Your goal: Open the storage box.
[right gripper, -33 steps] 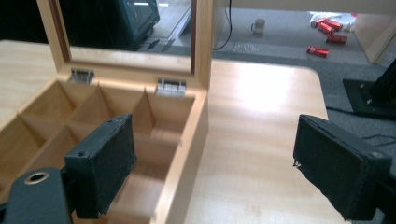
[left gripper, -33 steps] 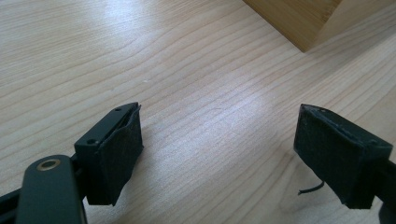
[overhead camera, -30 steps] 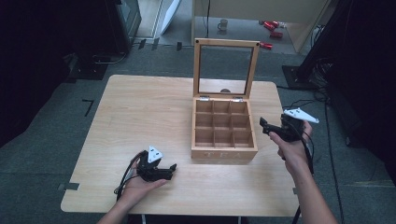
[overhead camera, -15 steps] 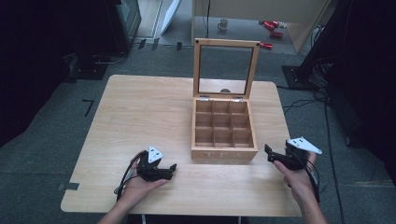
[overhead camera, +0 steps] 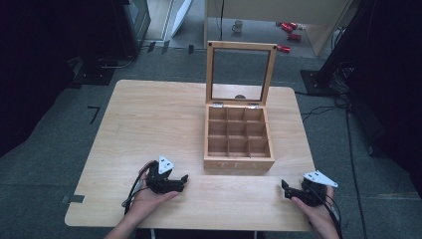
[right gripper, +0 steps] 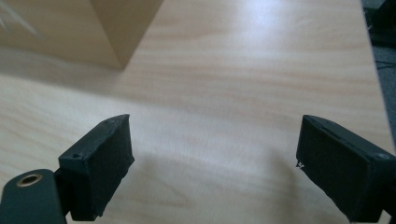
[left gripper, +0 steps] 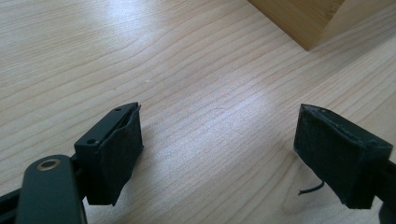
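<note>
Looking along the jaws first, we note both pairs stand wide apart with nothing between them, only bare table [left gripper: 196, 84] beneath. We log the left gripper [overhead camera: 171, 183] near the table's front edge, left of the wooden box [overhead camera: 239, 137], and the right gripper [overhead camera: 298, 191] at the front right corner, each well apart from it. The box sits right of centre (nine compartments, all empty), its glass-paned lid [overhead camera: 241, 73] standing upright at the back.
</note>
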`<act>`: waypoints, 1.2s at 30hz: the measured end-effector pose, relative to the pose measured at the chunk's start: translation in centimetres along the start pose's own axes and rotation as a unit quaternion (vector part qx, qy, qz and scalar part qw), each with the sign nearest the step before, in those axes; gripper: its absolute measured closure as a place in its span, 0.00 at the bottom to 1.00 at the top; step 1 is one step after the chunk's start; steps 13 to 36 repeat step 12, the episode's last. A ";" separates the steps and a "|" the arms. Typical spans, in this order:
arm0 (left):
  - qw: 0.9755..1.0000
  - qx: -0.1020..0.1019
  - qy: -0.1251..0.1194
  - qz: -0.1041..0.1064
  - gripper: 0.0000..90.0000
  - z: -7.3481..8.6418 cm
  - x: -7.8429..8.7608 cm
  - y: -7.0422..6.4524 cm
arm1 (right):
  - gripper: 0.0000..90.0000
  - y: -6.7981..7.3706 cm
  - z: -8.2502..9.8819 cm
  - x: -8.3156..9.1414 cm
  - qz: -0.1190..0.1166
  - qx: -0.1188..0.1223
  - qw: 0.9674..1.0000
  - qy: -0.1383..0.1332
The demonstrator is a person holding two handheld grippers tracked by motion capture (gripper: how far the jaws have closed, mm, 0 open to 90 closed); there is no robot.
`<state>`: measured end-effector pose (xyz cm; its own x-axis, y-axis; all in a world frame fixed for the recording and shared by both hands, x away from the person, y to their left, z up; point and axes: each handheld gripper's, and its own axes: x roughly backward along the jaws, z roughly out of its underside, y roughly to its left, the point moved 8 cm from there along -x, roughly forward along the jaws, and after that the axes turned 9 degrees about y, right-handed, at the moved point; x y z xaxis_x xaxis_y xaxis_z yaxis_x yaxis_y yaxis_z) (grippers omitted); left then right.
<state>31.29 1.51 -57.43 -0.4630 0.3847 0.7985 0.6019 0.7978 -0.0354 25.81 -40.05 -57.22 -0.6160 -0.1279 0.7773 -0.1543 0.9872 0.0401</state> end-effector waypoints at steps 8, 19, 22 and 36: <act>1.000 -0.009 0.005 -0.013 0.18 0.1 -0.1 -0.1 | 0.11 0.2 0.7 -0.4 0.016 0.001 1.000 0.008; 1.000 -0.011 0.006 -0.017 0.17 0.0 -0.1 -0.1 | 0.11 0.1 0.8 -0.4 0.011 -0.004 1.000 0.010; 1.000 -0.011 0.006 -0.017 0.17 0.0 -0.1 -0.1 | 0.11 0.1 0.8 -0.4 0.011 -0.004 1.000 0.010; 1.000 -0.011 0.006 -0.017 0.17 0.0 -0.1 -0.1 | 0.11 0.1 0.8 -0.4 0.011 -0.004 1.000 0.010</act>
